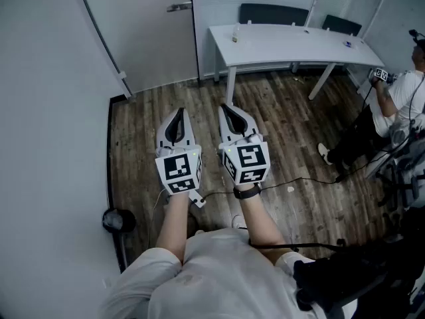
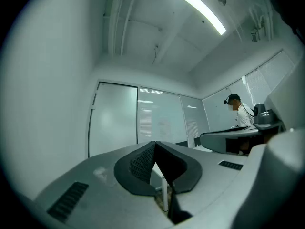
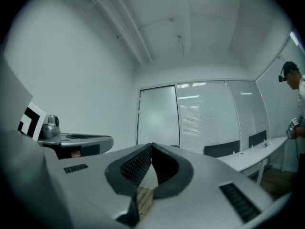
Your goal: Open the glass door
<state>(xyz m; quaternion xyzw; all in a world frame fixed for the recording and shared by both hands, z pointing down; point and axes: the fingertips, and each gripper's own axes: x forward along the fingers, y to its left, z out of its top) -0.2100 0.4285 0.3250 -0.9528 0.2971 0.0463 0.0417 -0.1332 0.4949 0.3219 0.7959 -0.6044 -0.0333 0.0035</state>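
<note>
The left gripper (image 1: 180,113) and right gripper (image 1: 226,109) are pale grey shells with black ribbed pads (image 1: 174,130); each carries a cube (image 1: 178,168) of black-and-white square markers; a black band (image 1: 247,192), perhaps a watch, circles the right wrist; the shirt (image 1: 212,281) is light grey and short-sleeved.

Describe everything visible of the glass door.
The glass door is a tall frosted, pale pane in a thin dark frame, standing upright in the far wall, left of the white table. A metal lever handle sits at its right edge. It looks shut, flush with the glazed panel beside it. Nothing touches it; the left gripper and right gripper are well short of it.
</note>
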